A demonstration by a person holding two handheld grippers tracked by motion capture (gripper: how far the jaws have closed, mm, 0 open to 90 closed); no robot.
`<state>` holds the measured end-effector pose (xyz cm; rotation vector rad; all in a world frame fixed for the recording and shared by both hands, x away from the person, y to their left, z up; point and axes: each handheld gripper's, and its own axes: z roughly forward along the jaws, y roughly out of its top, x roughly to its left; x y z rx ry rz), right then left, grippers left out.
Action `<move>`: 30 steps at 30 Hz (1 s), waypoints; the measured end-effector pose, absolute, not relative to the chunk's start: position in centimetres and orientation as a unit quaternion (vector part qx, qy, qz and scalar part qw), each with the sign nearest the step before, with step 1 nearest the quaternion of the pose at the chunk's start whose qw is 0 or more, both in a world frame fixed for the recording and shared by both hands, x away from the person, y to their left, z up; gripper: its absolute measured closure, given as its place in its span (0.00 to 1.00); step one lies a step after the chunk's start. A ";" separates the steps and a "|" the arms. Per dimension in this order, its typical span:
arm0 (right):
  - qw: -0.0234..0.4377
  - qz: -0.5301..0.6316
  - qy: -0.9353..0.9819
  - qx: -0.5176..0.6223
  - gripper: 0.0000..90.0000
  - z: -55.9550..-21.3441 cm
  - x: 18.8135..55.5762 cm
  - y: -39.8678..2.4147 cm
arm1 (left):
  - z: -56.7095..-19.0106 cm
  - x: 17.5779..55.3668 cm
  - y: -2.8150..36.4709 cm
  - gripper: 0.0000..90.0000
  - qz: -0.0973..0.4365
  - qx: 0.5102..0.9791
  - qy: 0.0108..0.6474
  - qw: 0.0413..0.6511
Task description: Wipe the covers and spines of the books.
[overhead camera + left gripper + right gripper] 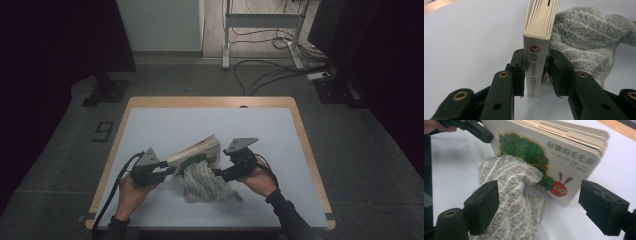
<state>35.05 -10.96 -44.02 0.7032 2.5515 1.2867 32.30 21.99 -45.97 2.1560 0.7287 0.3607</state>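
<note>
- Fingers of my left gripper [536, 72] pinch the book [537, 50] by its spine, holding it tilted above the bench [150, 130], one edge resting on the towel [202, 182].
- Right gripper [539, 207]: I see its fingers spread wide, nothing between them, the towel's fold just ahead.
- Risk, as I judge it: the grip sits near one end of the spine, so the book could pivot and slip out.
- Tugging the towel could drag the book's edge and twist it loose.
</note>
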 end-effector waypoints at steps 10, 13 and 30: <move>0.112 0.426 0.854 0.276 0.16 -45.4 37.8 -12.2 | -46.1 32.3 21.9 0.72 0.142 0.857 0.288 0.403; 0.108 0.432 0.851 0.278 0.15 -45.8 38.9 -11.9 | -46.1 32.3 22.0 0.72 0.144 0.857 0.288 0.403; 0.084 0.455 0.856 0.231 0.18 -46.7 41.9 -8.6 | -46.5 31.7 23.0 0.46 0.108 0.855 0.296 0.412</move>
